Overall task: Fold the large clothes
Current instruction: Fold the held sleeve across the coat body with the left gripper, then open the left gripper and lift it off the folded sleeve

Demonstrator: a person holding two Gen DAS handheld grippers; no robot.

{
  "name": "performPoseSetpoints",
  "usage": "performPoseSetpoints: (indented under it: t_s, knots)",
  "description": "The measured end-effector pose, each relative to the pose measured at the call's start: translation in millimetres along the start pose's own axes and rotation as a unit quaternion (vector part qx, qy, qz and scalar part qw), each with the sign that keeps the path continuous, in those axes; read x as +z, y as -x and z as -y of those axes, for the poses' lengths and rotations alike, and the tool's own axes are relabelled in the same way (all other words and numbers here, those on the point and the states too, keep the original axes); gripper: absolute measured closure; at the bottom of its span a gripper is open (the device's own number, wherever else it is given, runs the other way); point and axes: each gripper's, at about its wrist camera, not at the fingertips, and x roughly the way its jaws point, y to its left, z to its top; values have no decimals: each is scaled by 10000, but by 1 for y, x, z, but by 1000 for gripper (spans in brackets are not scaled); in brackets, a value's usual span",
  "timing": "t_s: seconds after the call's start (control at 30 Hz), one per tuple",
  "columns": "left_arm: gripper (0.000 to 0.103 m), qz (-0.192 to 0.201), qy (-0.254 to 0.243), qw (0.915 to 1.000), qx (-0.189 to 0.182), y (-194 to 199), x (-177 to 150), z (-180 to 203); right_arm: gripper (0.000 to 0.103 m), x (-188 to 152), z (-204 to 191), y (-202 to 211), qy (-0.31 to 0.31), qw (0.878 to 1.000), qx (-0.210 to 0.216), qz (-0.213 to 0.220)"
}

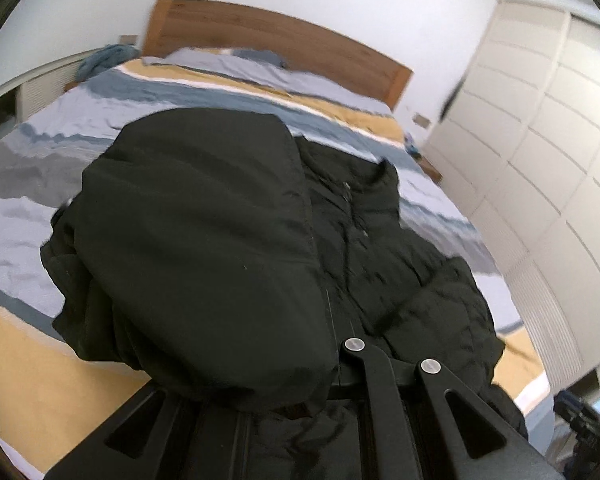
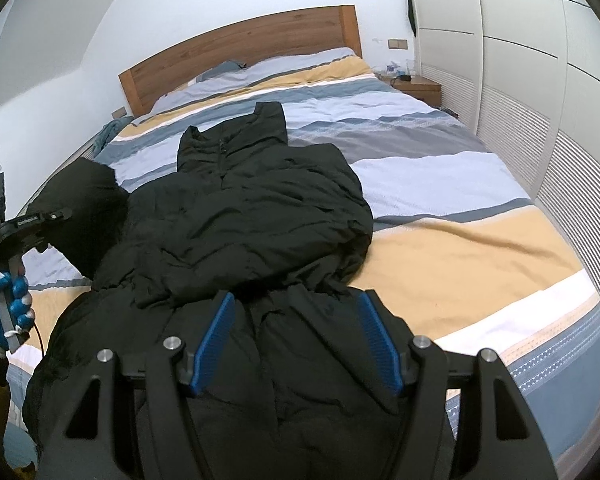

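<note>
A large black padded jacket [image 2: 244,216] lies front up on the bed, collar toward the headboard. Its right sleeve is folded across the chest. My left gripper [image 2: 62,214], held by a gloved hand [image 2: 4,304], is shut on the jacket's left sleeve [image 2: 88,200] and holds it raised off the bed. In the left wrist view that sleeve [image 1: 204,232] drapes over my left gripper [image 1: 336,376] and hides its fingertips. My right gripper [image 2: 298,338] hovers open over the jacket's lower half. Its blue pads [image 2: 216,340] stand well apart and press on nothing.
The bed has a striped blue, grey and yellow duvet [image 2: 440,152] and a wooden headboard [image 2: 240,48]. A white wardrobe [image 2: 520,80] runs along the right side, with a nightstand [image 2: 418,88] in the far corner. Crumpled blue cloth [image 2: 108,132] lies at the bed's far left.
</note>
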Motion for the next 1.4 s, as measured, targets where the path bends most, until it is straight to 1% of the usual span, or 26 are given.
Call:
performPoseSetpoints:
  t_s: [0.1,0.2,0.37,0.43,0.47,0.53,0.57,0.6,0.77,0.97,1.07,1.17,1.27,1.4]
  knots:
    - [95,-226,-222,9995,-1,-16,-11,18,40,-2,2,-3,-41,10000,10,-30]
    - [95,-411,-551,9976,62,-29,-25,34,40,-3,3,-5,-50,10000,11,-58]
    - [93,-675,-836,9940,211,-44,-43,40,40,-6,9,-7,-113,9999,-6,-76]
    - [89,-744,-964,9922,278,-48,-49,44,40,-7,10,-9,-136,9999,-7,-91]
    - [85,-773,-1015,9914,290,-49,-51,46,40,-7,10,-9,-144,9998,-6,-99]
    - [76,-802,-1149,9897,302,-50,-56,52,40,-8,10,-10,-151,9998,7,-109]
    - [67,-821,-1202,9889,285,-50,-58,55,40,-8,9,-10,-150,9998,11,-108]
    - [62,-837,-1281,9879,272,-48,-61,58,40,-8,9,-10,-147,9998,14,-107]
    - [54,-974,-1519,9833,230,-44,-71,66,40,-7,12,-4,-158,9999,19,-57]
    - [52,-1091,-1841,9768,87,-29,-85,74,40,-7,10,7,-168,9998,41,14]
    - [51,-1103,-1911,9753,45,-21,-89,75,40,-6,7,13,-116,9999,64,54]
    - [49,-1083,-1892,9759,0,-9,-89,72,40,-4,5,20,-85,9999,73,100]
    - [47,-1007,-1781,9789,13,2,-83,64,40,-1,4,24,-82,9998,81,134]
    - [43,-872,-1556,9839,85,12,-69,52,40,3,-2,22,4,9998,118,133]
